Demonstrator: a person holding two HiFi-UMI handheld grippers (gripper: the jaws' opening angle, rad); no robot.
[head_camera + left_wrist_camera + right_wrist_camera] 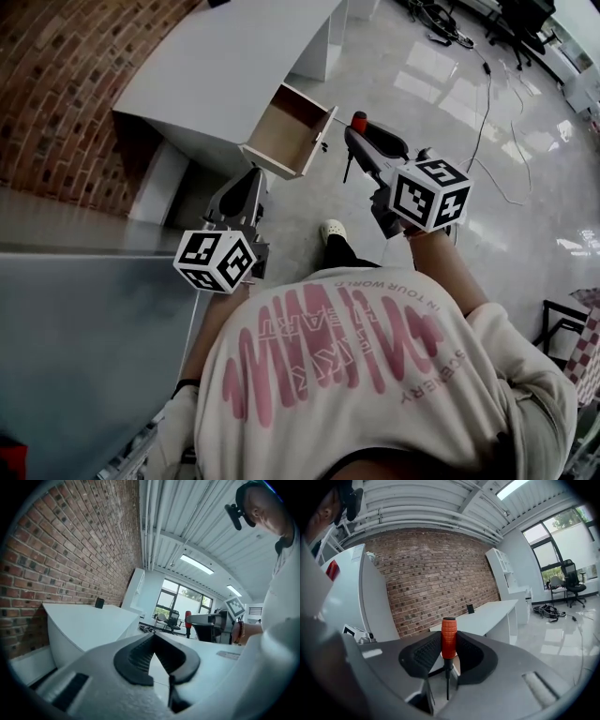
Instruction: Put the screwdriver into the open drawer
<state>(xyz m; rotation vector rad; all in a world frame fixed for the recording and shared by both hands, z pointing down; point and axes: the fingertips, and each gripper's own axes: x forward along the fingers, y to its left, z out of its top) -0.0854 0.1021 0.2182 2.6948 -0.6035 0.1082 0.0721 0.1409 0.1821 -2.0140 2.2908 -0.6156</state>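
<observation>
Polished grey floor and a brick wall frame a long white desk. An open drawer stands pulled out from the desk's front edge near its end, and its pale wooden inside looks bare.

The left gripper has its pads together at the tips with nothing between them. The right gripper is clamped on the screwdriver, which hangs in the air above the floor, just beside the drawer and off the desk's front edge. The pads press the red ribbed handle from both sides, and the thin dark shaft points down.

The tool looks light and stiff. The ribbing should give good purchase, so the handle is probably the right place to hold it. The smooth, narrow shaft would likely slip or pivot. It seems sturdy enough to be let go low inside the drawer.

No brand or label shows on the screwdriver. The person's shirt carries pink print, seen upside down. The word "SCENERY" can be made out, and the large letters cannot be read with certainty.
</observation>
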